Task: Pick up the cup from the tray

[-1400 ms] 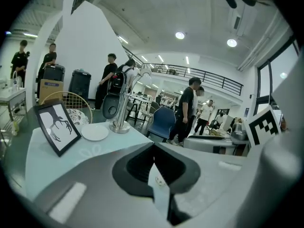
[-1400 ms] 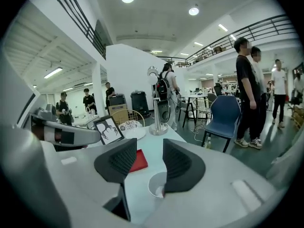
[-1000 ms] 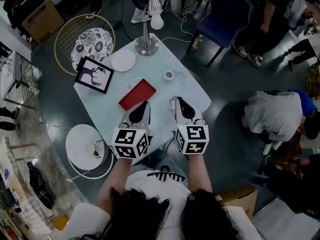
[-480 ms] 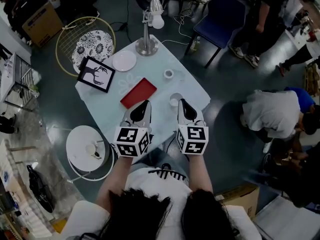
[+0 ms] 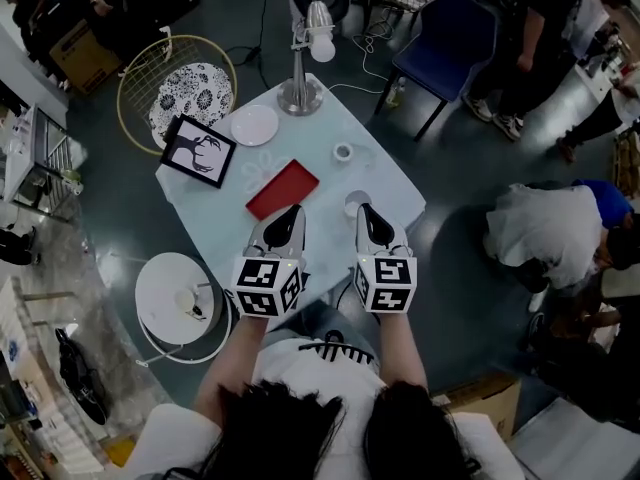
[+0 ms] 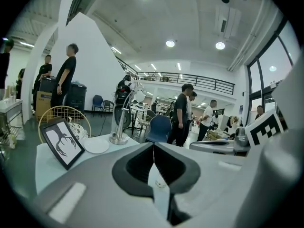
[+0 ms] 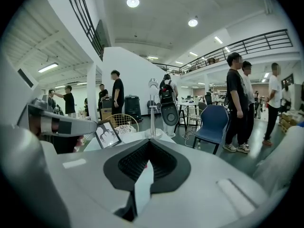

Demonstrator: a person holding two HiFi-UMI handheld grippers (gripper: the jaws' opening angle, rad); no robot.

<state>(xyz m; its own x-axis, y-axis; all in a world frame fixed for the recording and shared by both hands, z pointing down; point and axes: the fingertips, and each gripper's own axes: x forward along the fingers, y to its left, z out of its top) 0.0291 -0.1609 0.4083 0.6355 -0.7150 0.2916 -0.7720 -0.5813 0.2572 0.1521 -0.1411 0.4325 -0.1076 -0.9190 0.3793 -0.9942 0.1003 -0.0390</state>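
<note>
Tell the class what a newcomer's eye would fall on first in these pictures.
The red tray at the middle of the pale table draws the eye first. Nearer the person, the left claw and right claw hang side by side over the table's near part, both shut and empty. A silver lamp stands at the far corner, and a framed antler picture stands at the left edge.

Red tray (image 5: 283, 189), white cup (image 5: 343, 152), pale table (image 5: 215, 203), navy chair (image 5: 440, 28), black-and-white floral cushion (image 5: 190, 93), black-framed picture (image 5: 197, 151).
</note>
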